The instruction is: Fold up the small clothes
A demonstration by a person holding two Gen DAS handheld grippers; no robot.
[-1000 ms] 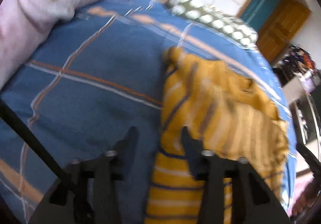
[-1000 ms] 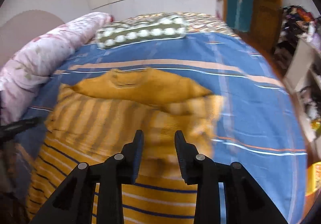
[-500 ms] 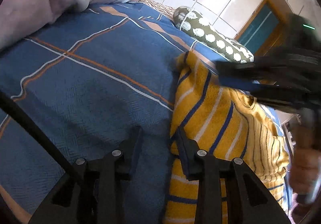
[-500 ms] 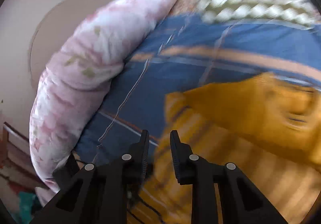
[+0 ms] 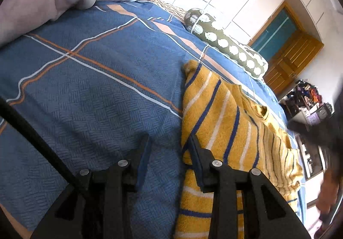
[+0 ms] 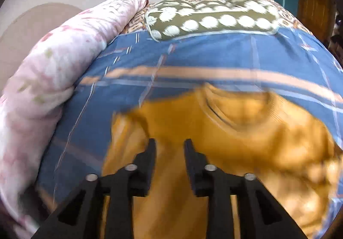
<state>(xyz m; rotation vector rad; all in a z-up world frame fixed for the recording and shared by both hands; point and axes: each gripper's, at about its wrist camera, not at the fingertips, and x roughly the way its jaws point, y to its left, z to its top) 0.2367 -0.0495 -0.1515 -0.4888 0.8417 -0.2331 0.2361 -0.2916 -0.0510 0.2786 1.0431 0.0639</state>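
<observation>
Right wrist view is smeared: the mustard-yellow knit sweater (image 6: 246,136) blurs so its stripes cannot be read. In the left wrist view its hem runs off the bottom edge, and a dark blurred shape (image 5: 321,131) at right stays unidentifiable.

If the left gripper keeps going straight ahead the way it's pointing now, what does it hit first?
Most likely the blue bedspread. The left gripper is open and aimed just left of the yellow striped sweater, whose folded edge sits at its right finger. Depth is unclear, so that finger may brush the sweater's edge first.
</observation>
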